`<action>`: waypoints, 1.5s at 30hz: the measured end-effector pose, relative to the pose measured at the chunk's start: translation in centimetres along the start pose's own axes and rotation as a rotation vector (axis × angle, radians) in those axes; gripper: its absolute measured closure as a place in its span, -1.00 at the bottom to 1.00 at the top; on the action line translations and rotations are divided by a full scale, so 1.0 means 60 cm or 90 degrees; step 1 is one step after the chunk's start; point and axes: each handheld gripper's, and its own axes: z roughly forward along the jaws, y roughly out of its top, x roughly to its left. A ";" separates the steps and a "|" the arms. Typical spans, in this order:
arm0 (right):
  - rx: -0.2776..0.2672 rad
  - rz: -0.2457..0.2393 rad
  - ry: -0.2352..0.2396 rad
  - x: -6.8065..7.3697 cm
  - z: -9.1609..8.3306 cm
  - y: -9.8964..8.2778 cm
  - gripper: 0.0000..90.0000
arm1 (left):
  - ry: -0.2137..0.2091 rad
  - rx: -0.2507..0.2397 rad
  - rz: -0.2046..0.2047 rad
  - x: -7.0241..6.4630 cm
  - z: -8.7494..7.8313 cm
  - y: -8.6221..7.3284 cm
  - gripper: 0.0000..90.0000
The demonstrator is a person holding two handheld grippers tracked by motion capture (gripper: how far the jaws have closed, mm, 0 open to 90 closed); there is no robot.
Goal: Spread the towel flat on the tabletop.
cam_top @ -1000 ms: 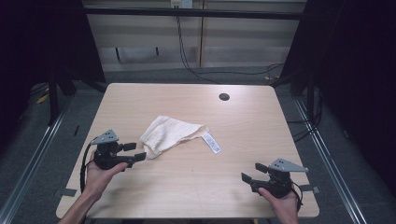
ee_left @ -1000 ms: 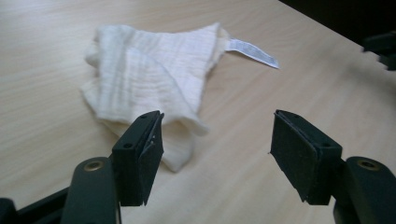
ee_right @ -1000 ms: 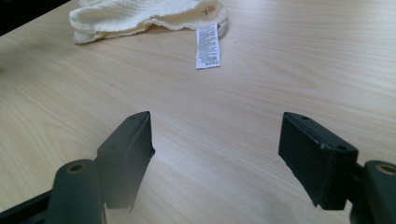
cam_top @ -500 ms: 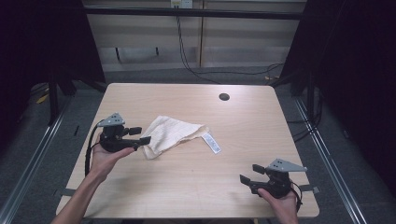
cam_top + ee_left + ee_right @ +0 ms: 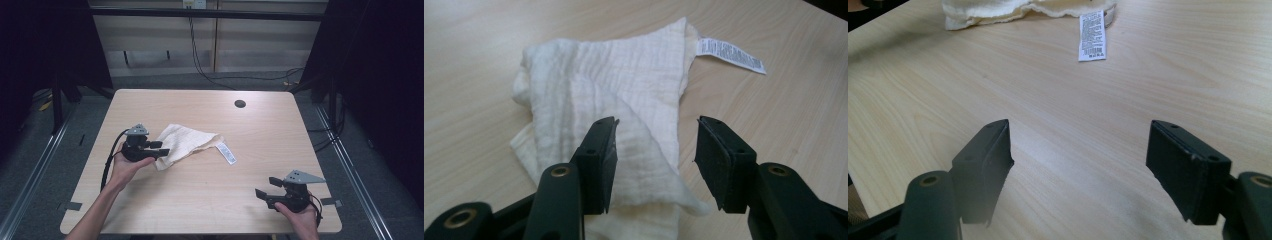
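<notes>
Between the left gripper's two black jaws lies the near corner of a cream-white, crinkled muslin cloth. The jaws have just been closing and now stand partly parted, straddling a folded flap of that cloth; the pads do not yet press it, so nothing is grasped. In the high view the left gripper sits at the cloth's left end, its jaws pointing along the fabric.

The cloth is loosely folded, and its long axis runs from the left gripper away toward a small white printed care label at the far end. In the left gripper view the care label pokes out beyond the cloth's farthest corner, flat on the pale wooden tabletop.

The right gripper is well apart from the cloth, toward the person's side of it and beyond the label end. Its jaws stand wide and released over bare wood, with the cloth and label far ahead.

The left hand is plainly the nearer, and the coming pinch turns on the flap staying between its jaws.
</notes>
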 end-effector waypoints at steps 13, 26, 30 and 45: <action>0.025 -0.002 0.010 0.000 0.008 0.000 -0.44 | -0.007 0.078 0.015 0.004 0.049 -0.019 0.22; 0.033 -0.006 0.025 0.001 0.010 -0.002 -0.47 | -0.012 0.093 0.033 0.007 0.053 -0.030 0.67; 0.039 -0.012 0.022 0.003 0.012 -0.003 -0.47 | -0.028 0.090 0.026 0.009 0.053 -0.031 0.78; 0.044 -0.014 0.016 0.003 0.011 -0.002 -0.47 | -0.056 0.101 0.050 -0.033 0.050 -0.040 0.85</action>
